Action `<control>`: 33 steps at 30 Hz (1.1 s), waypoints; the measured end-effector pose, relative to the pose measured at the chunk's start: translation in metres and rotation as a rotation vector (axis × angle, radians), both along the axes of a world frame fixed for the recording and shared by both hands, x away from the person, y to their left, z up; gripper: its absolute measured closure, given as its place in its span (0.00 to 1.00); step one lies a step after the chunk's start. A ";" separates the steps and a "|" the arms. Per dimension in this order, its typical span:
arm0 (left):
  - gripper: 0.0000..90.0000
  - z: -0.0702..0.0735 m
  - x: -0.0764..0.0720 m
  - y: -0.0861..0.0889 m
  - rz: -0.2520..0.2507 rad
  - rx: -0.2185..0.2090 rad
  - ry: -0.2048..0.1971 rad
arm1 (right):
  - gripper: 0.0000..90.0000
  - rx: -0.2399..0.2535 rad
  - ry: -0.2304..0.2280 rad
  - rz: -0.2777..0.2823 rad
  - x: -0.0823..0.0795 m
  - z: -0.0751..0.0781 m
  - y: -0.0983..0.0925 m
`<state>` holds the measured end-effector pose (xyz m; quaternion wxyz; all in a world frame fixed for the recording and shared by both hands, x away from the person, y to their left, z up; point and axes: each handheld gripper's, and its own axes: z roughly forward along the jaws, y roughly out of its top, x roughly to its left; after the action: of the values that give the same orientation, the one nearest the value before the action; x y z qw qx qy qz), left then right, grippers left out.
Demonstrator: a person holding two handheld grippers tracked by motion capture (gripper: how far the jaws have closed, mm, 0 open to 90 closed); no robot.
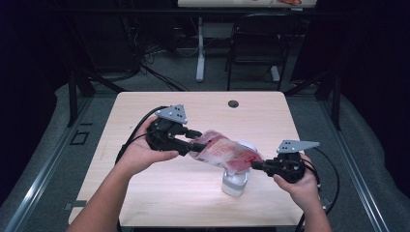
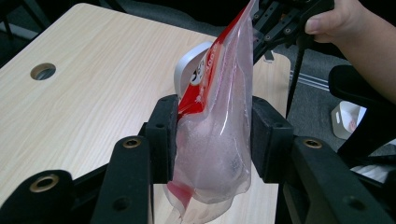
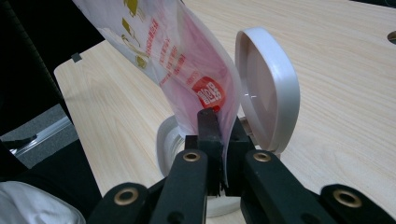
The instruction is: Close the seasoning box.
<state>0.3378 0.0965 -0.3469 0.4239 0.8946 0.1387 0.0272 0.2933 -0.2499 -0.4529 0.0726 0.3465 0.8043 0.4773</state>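
- Nearest in the high view, the person's forearms come in from the bottom edge, each hand holding a gripper over the light wooden bench.
- The right gripper, at the right, has its fingers clenched flat on one end of a red-and-clear plastic pouch; in the right gripper view the film is pinched thin between the two black pads.
- Just below that pinched end stands a white jar on the bench, its hinged lid swung up and standing open beside the pouch.
- The pouch hangs in the air between the two grippers, above the bench and touching neither it nor, as far as the high view lets me tell, the jar's rim.
- The left gripper, at the left, takes the pouch's other, fuller end: in the left gripper view its fingers stand either side of the bulging clear part with both pads against the film, grasping the pouch.
- The pouch's bulge holds something pale, too blurred through the plastic to name.
- Farther back, a round cable hole sits near the bench's far edge.
- Beyond the bench, a black chair and a white desk leg stand on the grey floor.
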 end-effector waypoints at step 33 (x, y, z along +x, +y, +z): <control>0.65 -0.001 0.001 -0.003 -0.007 -0.015 0.017 | 0.99 -0.037 -0.005 0.033 -0.008 0.009 -0.004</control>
<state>0.3387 0.0934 -0.3481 0.4295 0.8921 0.1391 0.0171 0.2857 -0.2542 -0.4436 0.0730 0.3307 0.8183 0.4645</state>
